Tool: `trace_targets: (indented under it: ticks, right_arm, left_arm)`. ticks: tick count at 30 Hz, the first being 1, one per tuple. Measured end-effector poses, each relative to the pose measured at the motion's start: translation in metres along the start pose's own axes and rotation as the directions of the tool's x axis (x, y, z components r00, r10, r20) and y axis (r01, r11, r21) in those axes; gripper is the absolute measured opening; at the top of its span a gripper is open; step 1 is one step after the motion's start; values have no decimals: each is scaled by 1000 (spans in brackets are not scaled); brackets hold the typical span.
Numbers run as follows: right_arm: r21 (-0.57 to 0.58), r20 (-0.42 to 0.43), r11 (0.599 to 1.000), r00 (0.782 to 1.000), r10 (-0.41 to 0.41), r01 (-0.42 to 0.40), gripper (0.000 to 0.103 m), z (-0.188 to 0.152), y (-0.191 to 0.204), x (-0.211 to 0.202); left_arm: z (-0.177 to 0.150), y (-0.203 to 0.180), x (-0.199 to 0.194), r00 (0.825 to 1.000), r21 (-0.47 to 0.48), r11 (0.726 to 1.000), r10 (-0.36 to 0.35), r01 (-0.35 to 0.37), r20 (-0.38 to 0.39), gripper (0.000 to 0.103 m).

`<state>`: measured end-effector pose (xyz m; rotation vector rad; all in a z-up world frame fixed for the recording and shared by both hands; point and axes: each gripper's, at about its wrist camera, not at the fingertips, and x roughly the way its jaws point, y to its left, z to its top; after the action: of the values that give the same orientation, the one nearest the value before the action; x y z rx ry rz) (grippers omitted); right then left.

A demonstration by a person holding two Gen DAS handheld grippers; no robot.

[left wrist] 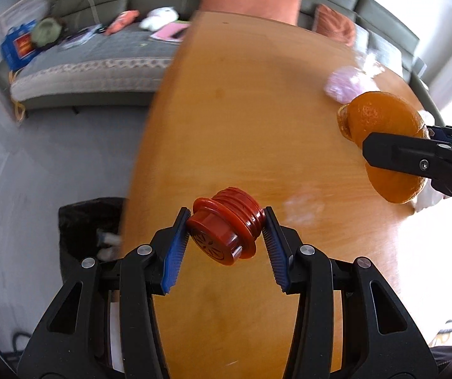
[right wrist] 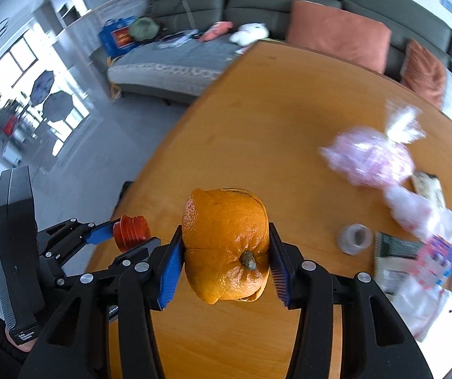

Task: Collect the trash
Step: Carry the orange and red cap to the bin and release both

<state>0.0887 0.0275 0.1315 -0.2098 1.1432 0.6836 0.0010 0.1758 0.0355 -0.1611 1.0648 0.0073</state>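
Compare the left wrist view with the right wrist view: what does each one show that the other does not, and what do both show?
Only the left wrist view shows the black trash bin on the floor beside the table.

Only the right wrist view shows the clear tape roll, the dark printed packet and the bright window.

Both show the red ribbed plastic cap held by the left gripper, the orange peel held by the right gripper, the wooden table and the pink wrapper.

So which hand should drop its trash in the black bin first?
Probably the left. The left gripper holds the red cap at the table edge nearest the bin. The right gripper, holding orange peel, is farther along the table.
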Motion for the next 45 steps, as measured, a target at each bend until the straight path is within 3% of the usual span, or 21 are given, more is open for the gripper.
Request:
trace_targets:
  ticks: [11, 20, 34, 36, 37, 39, 42, 45]
  right_arm:
    - [-156, -23, 980, 993, 118, -121, 51, 33, 111, 29]
    - [-268, -76, 942, 979, 188, -201, 51, 58, 202, 65]
    - [-365, -154, 890, 961, 231, -273, 53, 89, 300, 116]
    - [-372, -147, 892, 965, 217, -257, 68, 100, 309, 123]
    - [-379, -125, 894, 970, 209, -241, 69, 107, 314, 124]
    - [-388, -102, 895, 975, 195, -220, 70, 112, 319, 123]
    - [-377, -97, 895, 972, 216, -237, 70, 115, 316, 120]
    - [-367, -105, 897, 969, 223, -246, 70, 114, 311, 119]
  left_arm:
    - [-37, 103, -38, 994, -189, 978, 99, -89, 42, 46]
    - [-73, 184, -54, 984, -337, 927, 179, -165, 9, 46]
    - [-101, 272, -54, 960, -488, 831, 274, -269, -63, 47]
    - [-96, 286, -51, 954, -497, 817, 287, -293, -91, 79]
    - [-93, 289, -52, 944, -502, 804, 314, -320, -99, 96]
    - [-93, 297, -60, 933, -518, 785, 352, -340, -79, 97]
    - [-96, 305, -65, 933, -545, 768, 352, -337, -81, 97]
    - [-101, 306, -64, 930, -539, 766, 355, -350, -98, 97]
